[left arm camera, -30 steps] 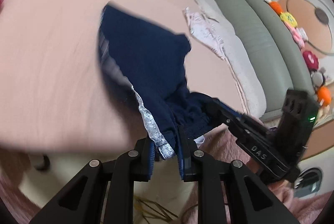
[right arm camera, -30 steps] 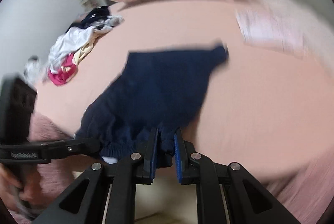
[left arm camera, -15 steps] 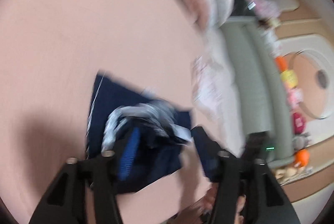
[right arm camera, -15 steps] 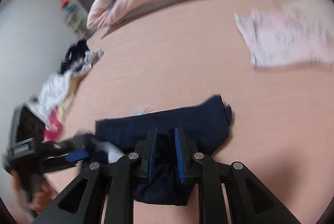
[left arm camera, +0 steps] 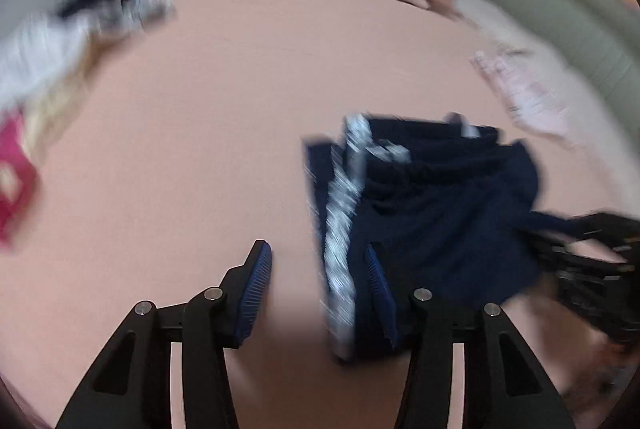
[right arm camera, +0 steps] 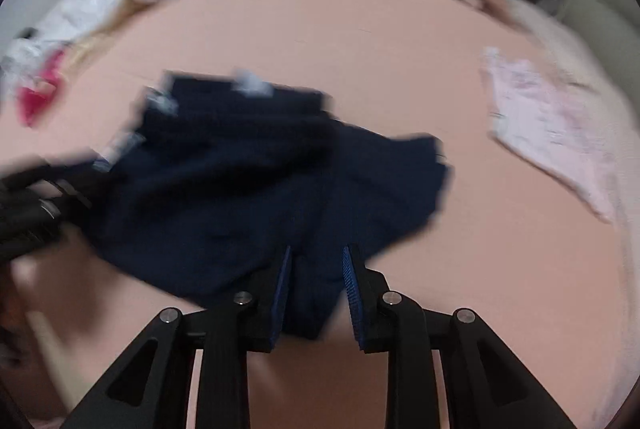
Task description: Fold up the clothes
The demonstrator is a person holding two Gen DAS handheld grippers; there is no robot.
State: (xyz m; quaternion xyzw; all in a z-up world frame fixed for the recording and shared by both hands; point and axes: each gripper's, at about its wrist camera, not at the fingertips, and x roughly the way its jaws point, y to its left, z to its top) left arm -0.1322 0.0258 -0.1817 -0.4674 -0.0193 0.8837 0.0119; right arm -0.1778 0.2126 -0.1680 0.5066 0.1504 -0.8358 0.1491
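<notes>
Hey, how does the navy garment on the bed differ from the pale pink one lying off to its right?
The navy garment is dark with a silvery-white side stripe; the pale pink garment is light with a faint print. The navy one is bunched in overlapping layers; the pink one lies flatter. The navy one sits between the open fingers of the right gripper; the pink one lies apart, untouched, nearer the bed's edge. Both rest on the pink sheet.

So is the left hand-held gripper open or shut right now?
Open: the left hand-held gripper shows a wide gap between its blue pads, holding nothing, beside the navy garment.
</notes>
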